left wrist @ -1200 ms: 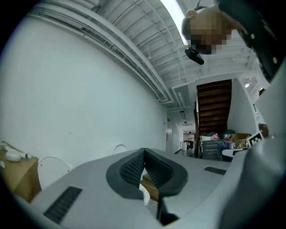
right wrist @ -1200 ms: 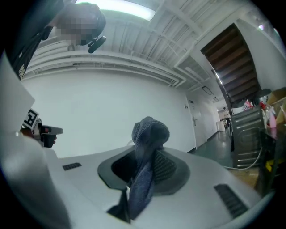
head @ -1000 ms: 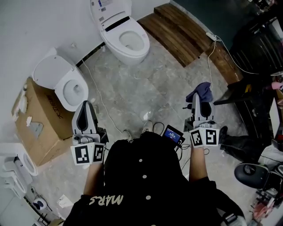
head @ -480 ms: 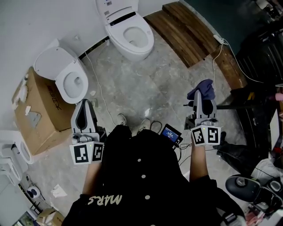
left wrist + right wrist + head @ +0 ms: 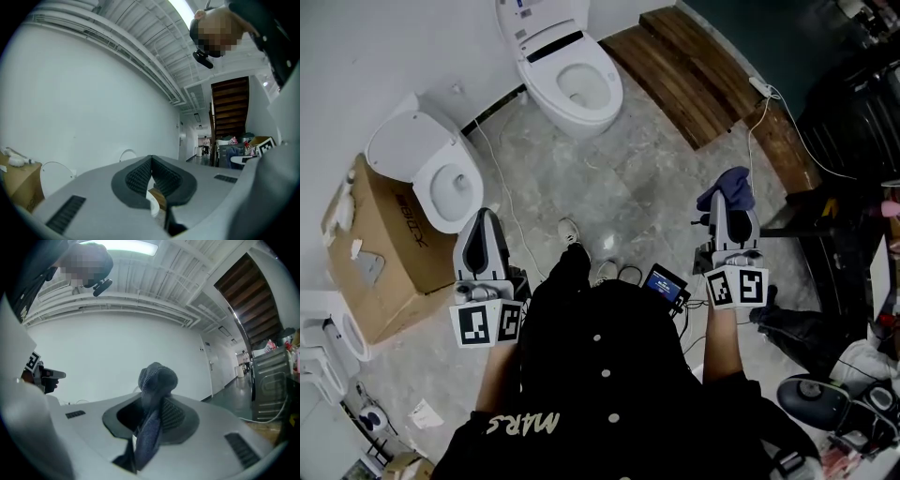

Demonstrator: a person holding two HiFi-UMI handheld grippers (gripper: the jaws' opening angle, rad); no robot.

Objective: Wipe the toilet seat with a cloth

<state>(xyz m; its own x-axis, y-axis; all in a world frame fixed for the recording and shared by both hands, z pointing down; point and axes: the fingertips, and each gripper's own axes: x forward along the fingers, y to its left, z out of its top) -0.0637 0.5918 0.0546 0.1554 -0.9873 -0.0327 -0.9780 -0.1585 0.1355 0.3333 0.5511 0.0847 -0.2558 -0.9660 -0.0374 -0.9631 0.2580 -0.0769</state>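
Shoe [image 5: 567,230] stepped forward; gripper views show right hand-held gripper [image 5: 153,404] pinching cloth [image 5: 158,376], left hand-held gripper [image 5: 151,158] closed empty

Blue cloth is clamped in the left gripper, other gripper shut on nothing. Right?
No, wrong side. The blue cloth is clamped in the right gripper; the other one, the left gripper, is shut on nothing. The right gripper view shows the cloth between its jaws.

The tank of the far toilet [image 5: 570,94] is cut off by the top edge of the head view. The fingers of the right gripper [image 5: 722,204] are largely covered by the cloth [image 5: 728,187]. A distant person [image 5: 205,140] is too small to be made out.
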